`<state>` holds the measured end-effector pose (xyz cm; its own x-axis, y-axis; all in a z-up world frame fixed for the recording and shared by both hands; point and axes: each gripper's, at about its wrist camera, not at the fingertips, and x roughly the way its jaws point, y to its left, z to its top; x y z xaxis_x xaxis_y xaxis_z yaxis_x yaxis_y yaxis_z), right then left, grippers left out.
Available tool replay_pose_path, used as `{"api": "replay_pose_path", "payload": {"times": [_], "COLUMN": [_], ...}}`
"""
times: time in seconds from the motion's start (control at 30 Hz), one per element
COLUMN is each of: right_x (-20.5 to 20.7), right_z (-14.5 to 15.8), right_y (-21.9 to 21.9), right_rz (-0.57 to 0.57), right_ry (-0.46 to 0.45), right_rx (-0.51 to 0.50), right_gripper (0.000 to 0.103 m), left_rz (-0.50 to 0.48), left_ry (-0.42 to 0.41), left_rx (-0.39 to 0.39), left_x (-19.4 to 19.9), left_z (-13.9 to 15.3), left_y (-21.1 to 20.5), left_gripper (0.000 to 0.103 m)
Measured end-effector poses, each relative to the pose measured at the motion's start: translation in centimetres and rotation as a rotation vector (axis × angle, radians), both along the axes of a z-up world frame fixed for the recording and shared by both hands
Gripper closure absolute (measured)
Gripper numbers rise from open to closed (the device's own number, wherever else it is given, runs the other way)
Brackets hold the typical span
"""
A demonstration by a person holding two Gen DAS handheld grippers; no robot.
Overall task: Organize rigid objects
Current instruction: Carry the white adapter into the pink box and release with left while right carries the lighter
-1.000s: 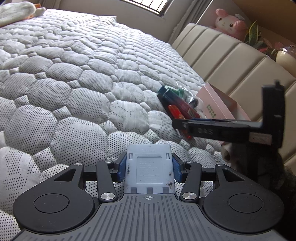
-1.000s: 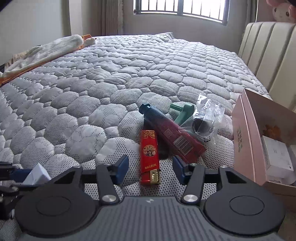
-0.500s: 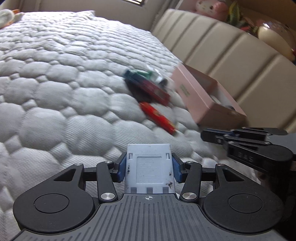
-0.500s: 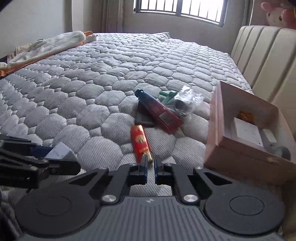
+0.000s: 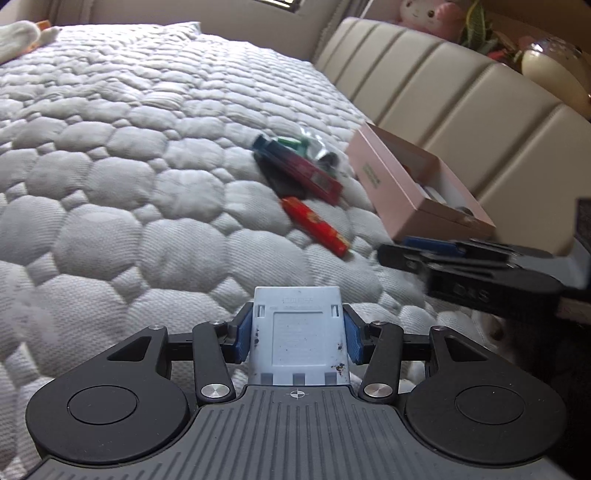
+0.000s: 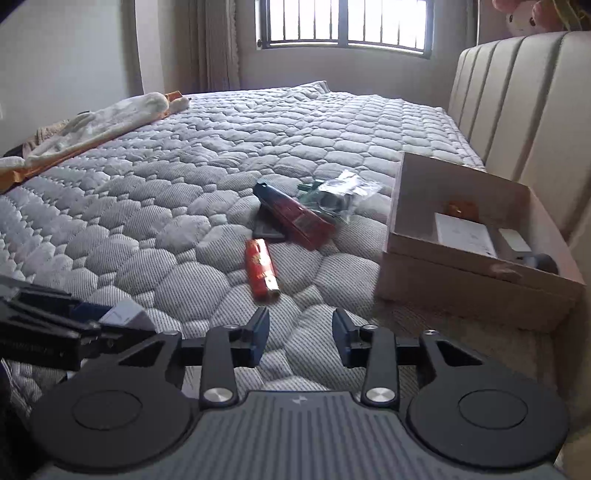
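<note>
Between the blue pads of the left gripper (image 5: 297,334), clamped flat and face-up, sits a pale grey plastic cover (image 5: 297,332) with dark specks on its surface. Just ahead and to its right hovers the right gripper (image 6: 300,336), whose jaws have just been opening and now stand apart with nothing between them, only the quilted mattress (image 6: 177,206) showing through the gap. Directly ahead of the right gripper lies a red lighter (image 6: 261,266), its metal end nearest the jaws. Beyond it, a dark red tube (image 6: 293,214) rests across a flat black item (image 6: 267,230), with a green object (image 6: 308,188) and a crinkled clear bag (image 6: 345,194) touching at its far right. Right of the right gripper and ahead, an open pink box (image 6: 476,267) stands near the padded headboard (image 6: 517,110); it holds a white card and small items too blurred to identify. Farthest back, a barred window (image 6: 345,22) admits daylight.
</note>
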<state>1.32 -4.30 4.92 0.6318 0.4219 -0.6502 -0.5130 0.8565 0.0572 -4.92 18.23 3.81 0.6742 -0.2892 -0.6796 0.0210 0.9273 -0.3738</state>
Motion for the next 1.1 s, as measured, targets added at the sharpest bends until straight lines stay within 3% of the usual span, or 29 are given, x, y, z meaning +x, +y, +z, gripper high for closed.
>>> {"api": "replay_pose_path", "payload": {"times": [0.27,0.37,0.4,0.47,0.7,0.83,1.0,1.1], "right_x": [6.2,7.1,6.8,5.8,0.1,-3.0,-6.2,-7.5], "right_z": [-2.8,-3.7,-3.4,-2.5,1.5,3.1,2.1,0.7], "right_y": [7.1,7.9,7.9,7.6,2.7,-1.7,-6.2,-7.7], "right_rz": [0.061,0.061,0.060,0.066,0.070,-0.003,-0.137,-0.182], "right_ry": [0.067,0.104,0.098,0.099,0.034,-0.013,-0.051,-0.053], "right_rx": [-0.053,-0.088,-0.096,-0.099,-0.055,-0.052,-0.112,-0.139], "right_gripper": [0.065,0.071,0.081,0.080,0.080,0.080,0.080,0.080], "left_rz": [0.013,0.005,0.001,-0.009,-0.070,-0.137,-0.215,-0.238], "left_ry": [-0.001,0.004,0.005,0.005,-0.001,-0.012,-0.040,-0.085], "left_rx": [-0.026,-0.030,-0.031,-0.031,-0.026,-0.044,-0.084,-0.066], "left_x": [0.5,0.5,0.6,0.6,0.6,1.5,5.4,8.8], "left_z": [-0.4,-0.6,-0.6,-0.6,0.0,0.6,2.8,4.9], "left_y": [1.6,1.5,1.4,1.1,-1.6,-4.4,-8.3,-11.1], "left_gripper": [0.050,0.050,0.050,0.050,0.050,0.050,0.050,0.050]}}
